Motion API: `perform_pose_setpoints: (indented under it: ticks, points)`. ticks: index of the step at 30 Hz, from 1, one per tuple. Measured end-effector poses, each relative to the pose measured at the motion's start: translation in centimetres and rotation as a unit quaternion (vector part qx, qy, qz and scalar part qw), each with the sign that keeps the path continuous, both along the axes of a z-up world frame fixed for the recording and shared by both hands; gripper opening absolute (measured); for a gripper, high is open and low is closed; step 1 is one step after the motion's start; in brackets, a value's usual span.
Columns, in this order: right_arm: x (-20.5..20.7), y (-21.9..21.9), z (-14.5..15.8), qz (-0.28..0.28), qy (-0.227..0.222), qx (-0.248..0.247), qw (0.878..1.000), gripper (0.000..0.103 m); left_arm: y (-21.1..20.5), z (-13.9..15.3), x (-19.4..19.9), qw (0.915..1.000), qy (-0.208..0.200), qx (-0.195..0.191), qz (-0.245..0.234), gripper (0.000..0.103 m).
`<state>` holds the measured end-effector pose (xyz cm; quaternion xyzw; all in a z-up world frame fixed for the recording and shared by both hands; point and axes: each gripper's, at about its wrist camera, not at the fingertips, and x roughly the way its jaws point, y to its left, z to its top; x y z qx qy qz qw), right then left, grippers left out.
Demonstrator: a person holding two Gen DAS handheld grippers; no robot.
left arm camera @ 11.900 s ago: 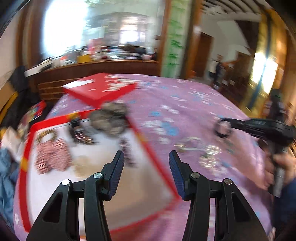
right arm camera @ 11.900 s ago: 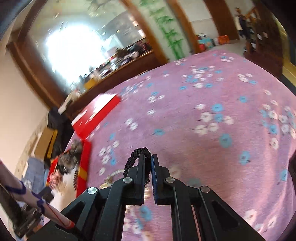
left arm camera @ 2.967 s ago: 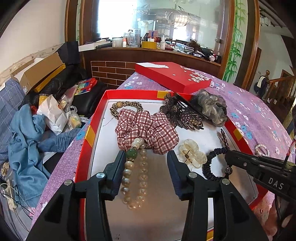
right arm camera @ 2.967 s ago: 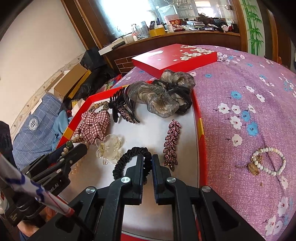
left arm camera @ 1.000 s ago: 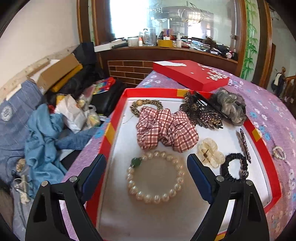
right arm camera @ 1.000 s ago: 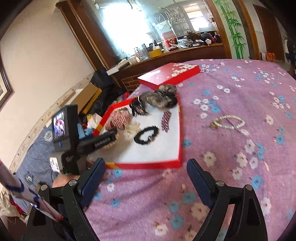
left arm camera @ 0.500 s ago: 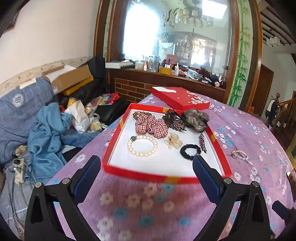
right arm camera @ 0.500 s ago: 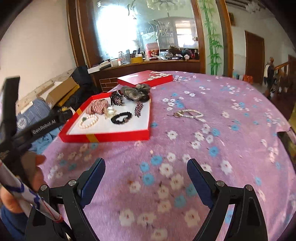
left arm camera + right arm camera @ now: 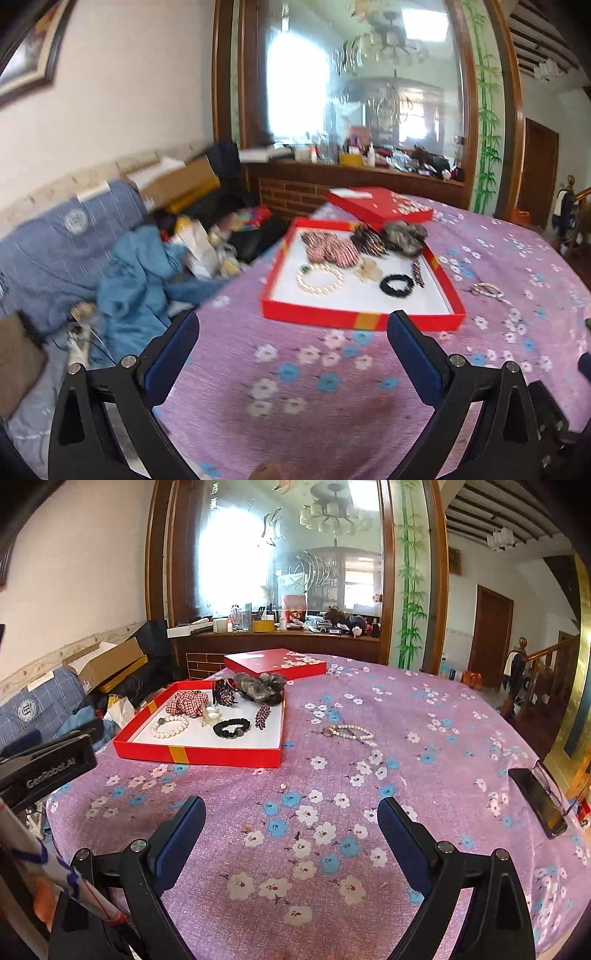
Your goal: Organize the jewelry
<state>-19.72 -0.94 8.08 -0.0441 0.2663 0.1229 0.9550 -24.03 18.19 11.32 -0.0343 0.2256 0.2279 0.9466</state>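
A red tray [image 9: 354, 319] [image 9: 207, 756] with a white floor sits on the purple flowered tablecloth. It holds a pearl bracelet [image 9: 320, 277] [image 9: 169, 726], a black hair tie [image 9: 397, 285] [image 9: 231, 727], a plaid scrunchie [image 9: 330, 248] [image 9: 188, 702], a clear claw clip [image 9: 211, 715], a beaded leaf clip [image 9: 262, 712] and dark hair clips. A beaded bracelet [image 9: 487, 289] [image 9: 349, 732] lies on the cloth right of the tray. My left gripper [image 9: 291, 326] and right gripper [image 9: 291, 812] are wide open and empty, well back from the tray.
The red box lid [image 9: 275, 664] lies behind the tray. A phone and glasses [image 9: 541, 801] lie near the table's right edge. A sofa with clothes and bags [image 9: 140, 266] stands left of the table. The left gripper's body [image 9: 48, 766] shows at the right wrist view's left edge.
Both grippers let go of the pearl bracelet and the black hair tie in the tray, opened wide and pulled back from the tray.
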Motion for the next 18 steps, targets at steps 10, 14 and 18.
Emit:
perform_pose_setpoints:
  ticks: [10, 14, 18]
  points:
    - [-0.9, 0.2, 0.3, 0.001, -0.014, -0.009, 1.0, 0.1, 0.0, -0.6, -1.2, 0.9981, 0.028, 0.028, 0.047, 0.101]
    - [-0.7, 0.3, 0.1, -0.001, -0.009, -0.01, 1.0, 0.1, 0.0, -0.9, -0.9, 0.9981, 0.036, 0.029, 0.04, 0.101]
    - [-0.7, 0.6, 0.0, 0.001, -0.008, -0.016, 1.0, 0.1, -0.1, -1.0, -0.9, 0.9979, 0.038, 0.032, 0.042, 0.101]
